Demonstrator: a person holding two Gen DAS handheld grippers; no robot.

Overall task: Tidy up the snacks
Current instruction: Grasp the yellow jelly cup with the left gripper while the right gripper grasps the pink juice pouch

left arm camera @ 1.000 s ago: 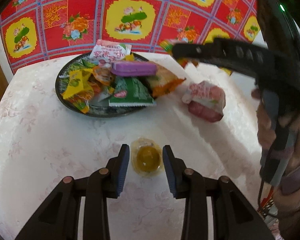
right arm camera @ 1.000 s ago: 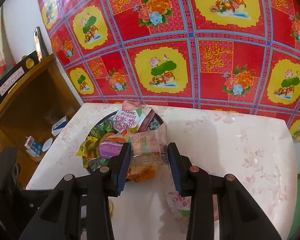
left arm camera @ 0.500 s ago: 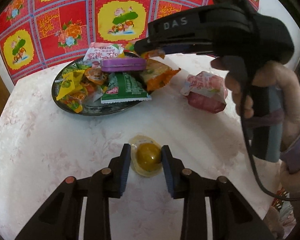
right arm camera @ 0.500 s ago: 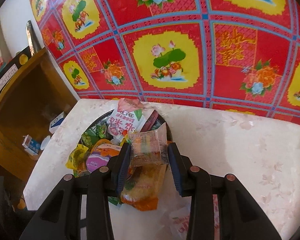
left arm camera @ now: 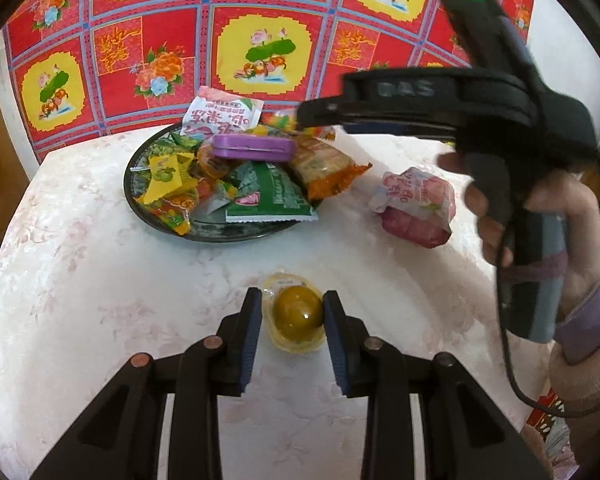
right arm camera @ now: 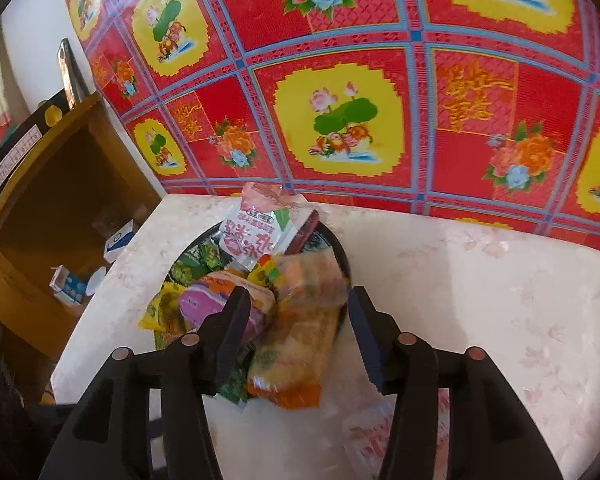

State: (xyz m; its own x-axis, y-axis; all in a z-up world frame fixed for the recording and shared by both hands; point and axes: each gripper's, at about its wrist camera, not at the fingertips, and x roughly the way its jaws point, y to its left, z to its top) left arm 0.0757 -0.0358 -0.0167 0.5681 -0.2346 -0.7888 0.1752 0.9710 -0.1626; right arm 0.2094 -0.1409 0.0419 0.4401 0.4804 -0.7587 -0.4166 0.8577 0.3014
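Observation:
A dark round plate point(left arm camera: 216, 234) on the white table holds several snack packets, with a purple case point(left arm camera: 252, 147) on top. My left gripper point(left arm camera: 288, 312) has its jaws closed around a small clear jelly cup with a yellow-brown centre point(left arm camera: 296, 314) on the table in front of the plate. My right gripper point(right arm camera: 296, 316) is open above the plate's right side; a clear packet with colourful contents point(right arm camera: 312, 284) lies loose between its jaws on an orange packet point(right arm camera: 296, 356). The right gripper point(left arm camera: 312, 114) also shows in the left wrist view over the plate.
A pink wrapped snack pack point(left arm camera: 416, 208) lies on the table right of the plate. A red and yellow flowered cloth point(right arm camera: 340, 100) hangs behind the table. A wooden shelf point(right arm camera: 60, 200) with small boxes stands to the left. The table's edge point(right arm camera: 100, 320) is near the plate.
My right gripper moved over the plate, opened and let go of the clear packet. My left gripper closed in on the jelly cup.

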